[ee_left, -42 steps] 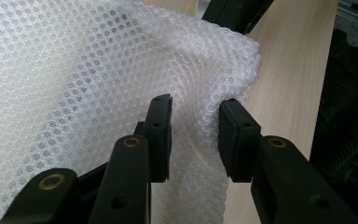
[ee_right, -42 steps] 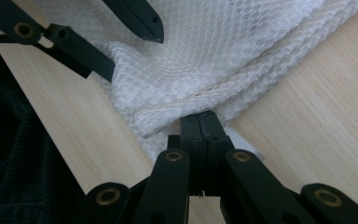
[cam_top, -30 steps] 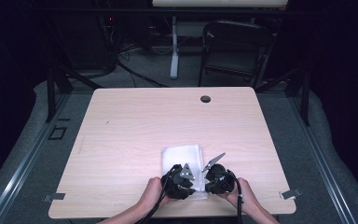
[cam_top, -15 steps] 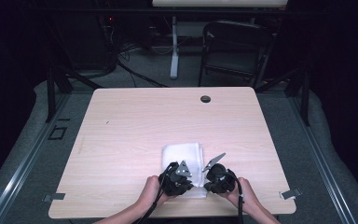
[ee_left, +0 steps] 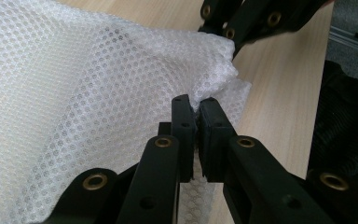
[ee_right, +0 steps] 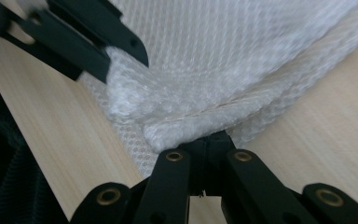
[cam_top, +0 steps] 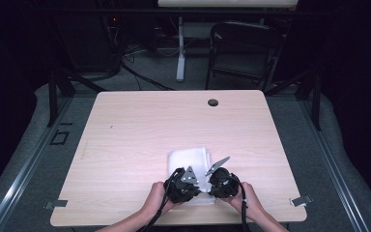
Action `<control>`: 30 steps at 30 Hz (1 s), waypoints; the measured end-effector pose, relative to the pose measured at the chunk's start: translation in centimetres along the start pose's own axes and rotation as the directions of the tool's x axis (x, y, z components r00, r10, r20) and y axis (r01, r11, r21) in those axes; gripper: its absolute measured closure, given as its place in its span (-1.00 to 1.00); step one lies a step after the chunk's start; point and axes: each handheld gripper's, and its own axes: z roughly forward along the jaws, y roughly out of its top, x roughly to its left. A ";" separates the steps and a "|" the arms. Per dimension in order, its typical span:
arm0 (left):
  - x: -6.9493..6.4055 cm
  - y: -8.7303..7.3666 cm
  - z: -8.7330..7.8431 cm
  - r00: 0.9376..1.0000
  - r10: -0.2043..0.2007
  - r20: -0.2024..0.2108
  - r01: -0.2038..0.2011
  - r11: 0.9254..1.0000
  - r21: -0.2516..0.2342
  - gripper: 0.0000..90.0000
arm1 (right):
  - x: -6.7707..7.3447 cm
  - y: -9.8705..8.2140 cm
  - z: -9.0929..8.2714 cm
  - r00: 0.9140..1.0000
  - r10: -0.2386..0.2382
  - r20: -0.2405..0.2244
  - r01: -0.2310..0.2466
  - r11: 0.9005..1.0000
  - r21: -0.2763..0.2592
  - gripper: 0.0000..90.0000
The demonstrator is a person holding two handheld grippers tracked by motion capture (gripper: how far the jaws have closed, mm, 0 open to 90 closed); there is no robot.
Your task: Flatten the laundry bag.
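Note:
A folded white mesh cloth (cam_top: 188,158) lies on the light wooden table (cam_top: 140,130), near its front edge. Both grippers sit at the cloth's near edge, side by side. My left gripper (cam_top: 189,184) is shut on a bunched fold of the white mesh cloth (ee_left: 98,84), with the fabric pinched between its pads (ee_left: 186,116). My right gripper (cam_top: 211,180) is shut on the cloth's near edge (ee_right: 205,116), which folds over its jaws. The other gripper's jaws reach the same cloth in each gripper view.
A small dark round hole (cam_top: 213,102) sits near the table's far edge. Beyond the table stand a folding chair (cam_top: 241,48) and cables on the floor. Metal clamps (cam_top: 301,200) hold the front corners. A dark sleeve (ee_left: 340,121) lies beside the table edge.
Both grippers have crept slightly forward along the cloth's near edge. The cloth's shape on the table is nearly the same.

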 end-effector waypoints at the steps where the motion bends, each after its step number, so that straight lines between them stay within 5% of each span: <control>1: 0.0 0.0 -0.1 1.000 -0.001 -0.001 0.001 1.000 -0.003 0.91 | 0.0 0.0 0.1 1.000 0.002 -0.001 -0.002 1.000 -0.004 1.00; 30: 1.2 -0.5 -3.6 0.995 -0.049 -0.092 0.042 0.996 -0.075 0.94 | -0.2 -0.1 -0.1 1.000 0.006 -0.005 -0.006 1.000 0.020 1.00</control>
